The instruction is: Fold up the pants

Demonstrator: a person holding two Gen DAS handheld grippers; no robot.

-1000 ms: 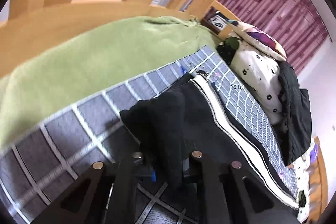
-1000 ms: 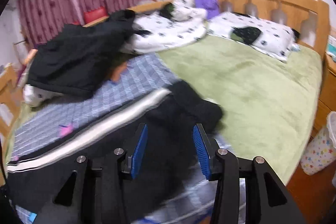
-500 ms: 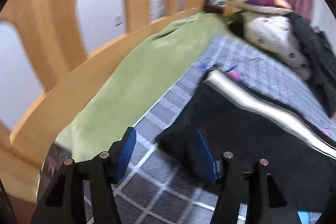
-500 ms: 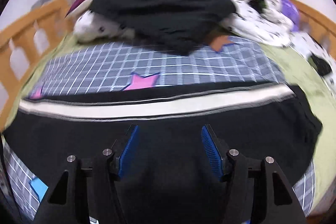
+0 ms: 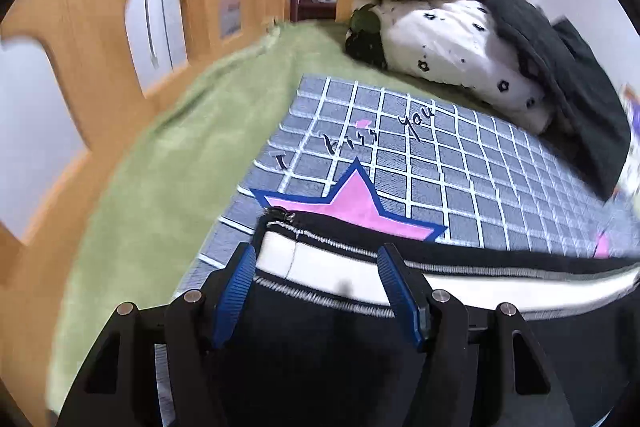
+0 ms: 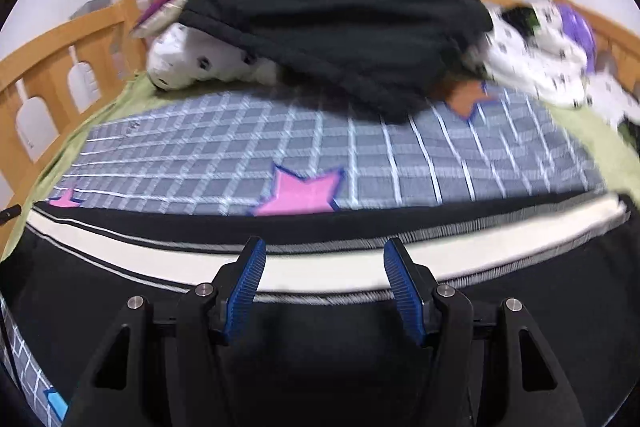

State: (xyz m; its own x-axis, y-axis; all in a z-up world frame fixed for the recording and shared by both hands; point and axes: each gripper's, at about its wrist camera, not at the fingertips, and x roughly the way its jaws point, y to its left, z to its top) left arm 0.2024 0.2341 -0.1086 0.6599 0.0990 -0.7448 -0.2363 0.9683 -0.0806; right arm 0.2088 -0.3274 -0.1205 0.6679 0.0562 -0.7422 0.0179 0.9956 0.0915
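Black pants (image 5: 344,355) with a white side stripe lie flat across the grey checked mat (image 5: 460,163) on the bed. My left gripper (image 5: 316,287) is open and empty, its blue fingers (image 5: 236,287) over the pants' left end, where the stripe ends. In the right wrist view the pants (image 6: 320,347) stretch across the whole width. My right gripper (image 6: 322,281) is open and empty above the white stripe near the pants' middle.
A pile of black clothing (image 6: 340,27) and white spotted bedding (image 5: 452,43) sits at the far side of the mat (image 6: 320,147). A green blanket (image 5: 168,163) covers the bed. Wooden rails (image 5: 100,27) border the left.
My left gripper let go of the pants' end and opened, then swung to face the stripe. My right gripper turned from the bed's head end toward the pants' middle. The pants now lie flat.
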